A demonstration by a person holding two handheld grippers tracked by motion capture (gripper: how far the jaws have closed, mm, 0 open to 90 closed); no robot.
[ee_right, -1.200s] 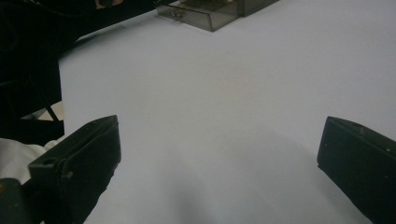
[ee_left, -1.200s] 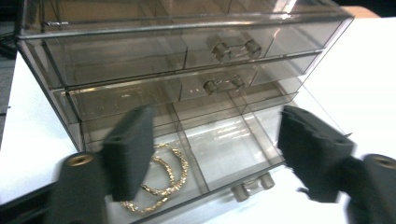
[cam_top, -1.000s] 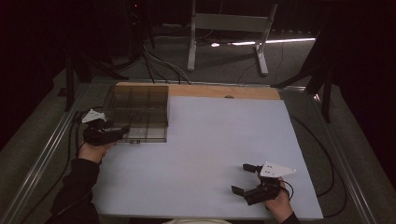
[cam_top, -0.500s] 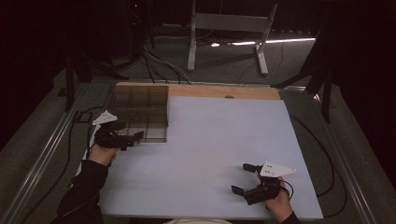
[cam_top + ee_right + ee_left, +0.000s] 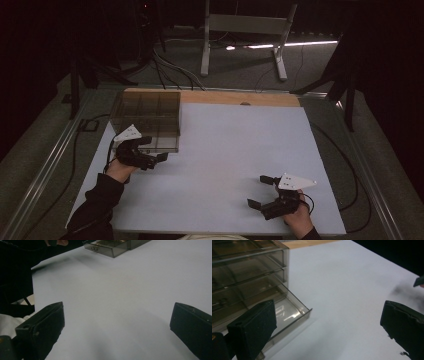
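Smoky clear drawer box (image 5: 150, 116) sits at the far left corner of the white tabletop (image 5: 235, 150), back against the wooden strip (image 5: 240, 97). Its bottom drawer (image 5: 292, 312) is pulled partway out toward the person; in the right claw view something small and brassy lies inside it, too blurred to name. Left claw (image 5: 156, 150) hovers just in front of the box's near right corner, jaws wide apart, holding nothing; the left hand (image 5: 120, 167) and dark sleeve (image 5: 92, 210) reach back from it to the near edge. In the left claw view the open drawer lies just beyond the left jaw. Right claw (image 5: 261, 192) is well apart from the box, down by the near right edge of the tabletop, jaws also spread wide and empty, grey three-cornered plate (image 5: 296, 182) on top.
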